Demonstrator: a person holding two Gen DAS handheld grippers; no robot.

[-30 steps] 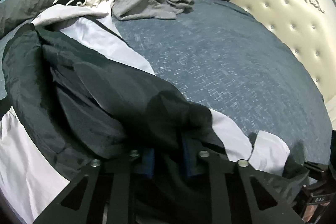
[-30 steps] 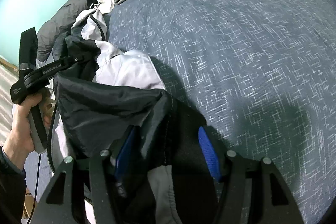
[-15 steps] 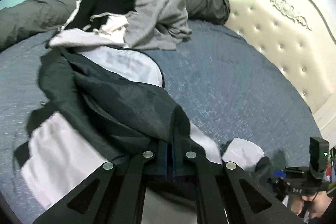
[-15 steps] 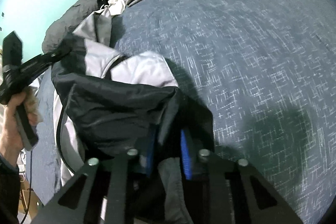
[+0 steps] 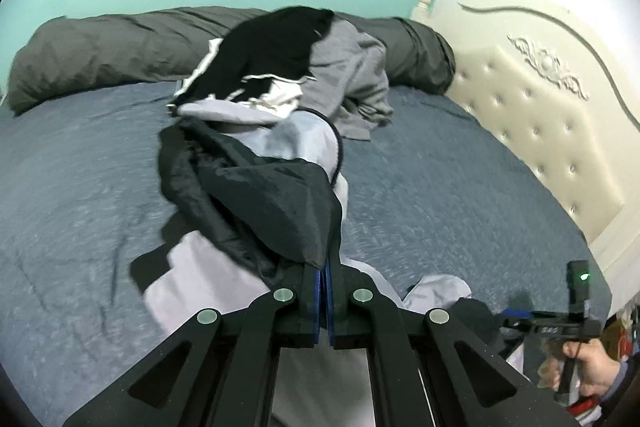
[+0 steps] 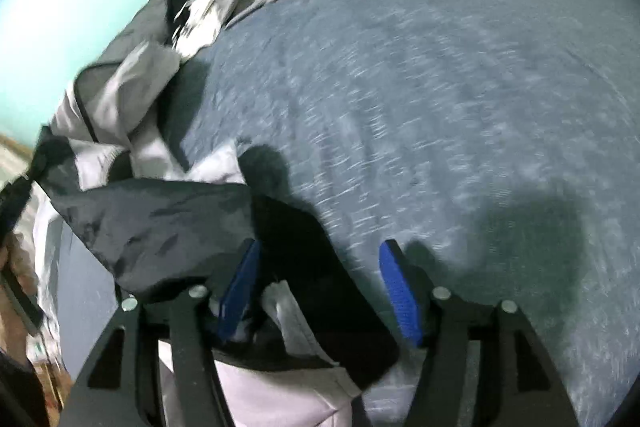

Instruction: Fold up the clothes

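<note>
A black-and-white jacket (image 5: 272,203) lies bunched along the blue bedspread (image 5: 440,187), running from the clothes pile back to my left gripper (image 5: 324,267). That gripper is shut on a dark fold of it and holds the fold above the bed. In the right wrist view the same jacket (image 6: 160,223) drapes over the left finger. My right gripper (image 6: 320,267) stands open, its blue pads (image 6: 400,291) wide apart, with black and white cloth lying loose between them. A hand (image 5: 592,367) at the lower right holds the right gripper's handle.
At the far side sits a pile with a grey garment (image 5: 352,79) and a black one (image 5: 276,47), against a rolled dark grey duvet (image 5: 100,55). A cream tufted headboard (image 5: 552,131) bounds the right. The bedspread (image 6: 440,87) stretches bare to the right of the jacket.
My left gripper shut on the jacket, then pulled it up and back, drawing it into a long bunch. My right gripper closed on the cloth half a second ago and has since opened.
</note>
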